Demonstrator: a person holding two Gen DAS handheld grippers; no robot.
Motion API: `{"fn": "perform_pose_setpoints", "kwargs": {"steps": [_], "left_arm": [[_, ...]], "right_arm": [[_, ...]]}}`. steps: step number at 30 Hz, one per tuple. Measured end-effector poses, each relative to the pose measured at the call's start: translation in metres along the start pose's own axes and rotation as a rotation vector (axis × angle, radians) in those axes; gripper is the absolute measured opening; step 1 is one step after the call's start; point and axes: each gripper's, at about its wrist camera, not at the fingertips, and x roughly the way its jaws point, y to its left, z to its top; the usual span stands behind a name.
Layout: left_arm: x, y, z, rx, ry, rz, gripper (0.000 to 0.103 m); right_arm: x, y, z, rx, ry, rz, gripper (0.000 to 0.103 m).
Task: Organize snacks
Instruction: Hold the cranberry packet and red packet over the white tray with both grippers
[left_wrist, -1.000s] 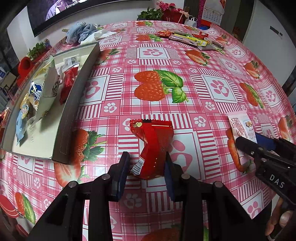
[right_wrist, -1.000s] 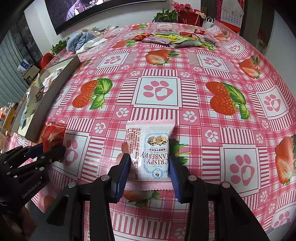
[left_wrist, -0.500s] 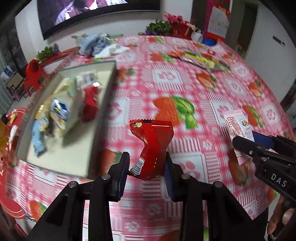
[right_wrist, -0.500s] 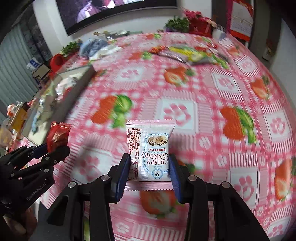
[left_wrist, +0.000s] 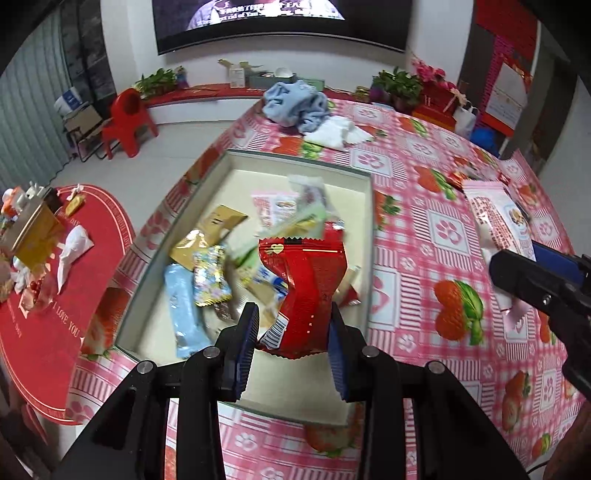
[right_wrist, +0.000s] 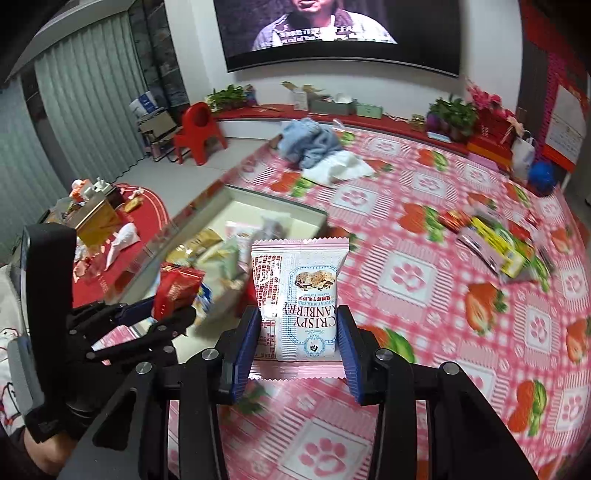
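Note:
My left gripper (left_wrist: 291, 332) is shut on a red snack packet (left_wrist: 308, 291) and holds it in the air above the open grey box (left_wrist: 370, 236), which holds several snack packets. My right gripper (right_wrist: 299, 343) is shut on a pink and white cranberry snack packet (right_wrist: 299, 299), held above the tablecloth just right of the box (right_wrist: 236, 194). The right gripper and its packet (left_wrist: 496, 221) show at the right of the left wrist view. The left gripper with the red packet (right_wrist: 177, 288) shows at the left of the right wrist view.
A pile of loose snack packets (right_wrist: 495, 243) lies on the strawberry tablecloth (right_wrist: 406, 273) at the far right. Blue and white cloths (left_wrist: 306, 110) lie at the table's far edge. A red chair (left_wrist: 127, 122) and a red rug (left_wrist: 55, 302) are on the floor left.
Both grippers have lifted their packets off the table and swung left. The left gripper with the red packet has come over the box; the right one now hangs beside it.

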Motion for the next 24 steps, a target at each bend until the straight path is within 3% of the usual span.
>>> {"fn": "perform_pose_setpoints", "kwargs": {"steps": [10,24], "left_arm": [[0.02,0.035,0.01,-0.046,0.043,0.026,0.039],[0.031,0.05,0.012,-0.062,0.079,0.012,0.039]], "right_arm": [[0.037,0.038,0.042,-0.02,0.038,0.086,0.043],[0.065,0.053,0.049,-0.022,0.095,0.074,0.043]]}}
